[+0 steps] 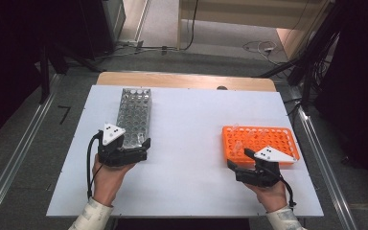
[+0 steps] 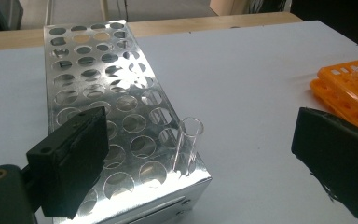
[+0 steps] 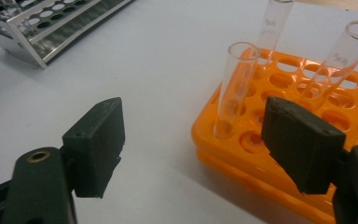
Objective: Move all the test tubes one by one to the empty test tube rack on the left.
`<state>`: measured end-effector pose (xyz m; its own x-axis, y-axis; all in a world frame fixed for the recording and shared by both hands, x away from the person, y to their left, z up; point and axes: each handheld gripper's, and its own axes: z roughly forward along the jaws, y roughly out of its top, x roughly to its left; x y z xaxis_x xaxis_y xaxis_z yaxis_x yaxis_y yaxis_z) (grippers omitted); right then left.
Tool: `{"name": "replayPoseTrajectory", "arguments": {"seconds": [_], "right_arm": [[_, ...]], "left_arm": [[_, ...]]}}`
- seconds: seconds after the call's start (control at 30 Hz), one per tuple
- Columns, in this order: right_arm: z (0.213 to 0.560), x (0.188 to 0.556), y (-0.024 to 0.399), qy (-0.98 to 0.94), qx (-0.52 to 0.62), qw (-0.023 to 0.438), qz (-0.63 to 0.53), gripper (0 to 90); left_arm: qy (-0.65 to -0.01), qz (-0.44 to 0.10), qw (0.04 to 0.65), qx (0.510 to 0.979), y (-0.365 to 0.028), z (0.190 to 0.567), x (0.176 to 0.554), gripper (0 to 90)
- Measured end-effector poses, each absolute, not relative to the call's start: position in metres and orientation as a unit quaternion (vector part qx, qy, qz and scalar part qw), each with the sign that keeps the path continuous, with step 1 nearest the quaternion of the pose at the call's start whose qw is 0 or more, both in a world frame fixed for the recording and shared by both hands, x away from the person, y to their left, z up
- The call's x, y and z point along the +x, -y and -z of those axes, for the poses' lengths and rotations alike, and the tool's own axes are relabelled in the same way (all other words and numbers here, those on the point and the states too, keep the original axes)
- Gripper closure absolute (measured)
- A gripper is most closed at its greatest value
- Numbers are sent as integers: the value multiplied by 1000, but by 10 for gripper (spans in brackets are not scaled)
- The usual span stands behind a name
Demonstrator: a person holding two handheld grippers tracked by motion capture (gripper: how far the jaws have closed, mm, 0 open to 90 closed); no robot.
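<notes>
A shiny metal rack (image 1: 135,116) with rows of round holes lies at the table's left. One clear glass tube (image 2: 189,144) stands in its near corner hole. My left gripper (image 1: 127,146) sits at that near end, open; in the left gripper view the tube stands free between the wide jaws (image 2: 198,135). At the right lies an orange rack (image 1: 260,143) holding three glass tubes, the nearest (image 3: 235,88) at its corner. My right gripper (image 1: 239,159) hovers just before that corner, open (image 3: 193,116), with nothing between its pads.
Both racks rest on a white tabletop (image 1: 187,158) with a broad bare stretch between them. A wooden strip (image 1: 187,80) edges the far side. Beyond it are grey floor, cables and dark equipment legs.
</notes>
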<state>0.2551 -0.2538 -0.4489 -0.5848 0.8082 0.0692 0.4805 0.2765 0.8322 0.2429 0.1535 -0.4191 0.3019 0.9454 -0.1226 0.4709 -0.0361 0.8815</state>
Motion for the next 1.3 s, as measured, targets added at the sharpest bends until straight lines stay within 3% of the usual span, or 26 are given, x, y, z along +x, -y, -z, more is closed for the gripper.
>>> {"name": "replayPoseTrajectory", "arguments": {"seconds": [0.63,1.13,1.3], "right_arm": [[469,279,255,-768,420,214,-434,559],[475,284,252,-774,421,211,-423,719],[473,282,251,-773,419,214,-427,728]], "left_arm": [[-518,-256,453,679,-146,418,241,39],[-516,-251,454,682,-144,418,241,41],[-517,-249,454,681,-143,419,241,41]]}}
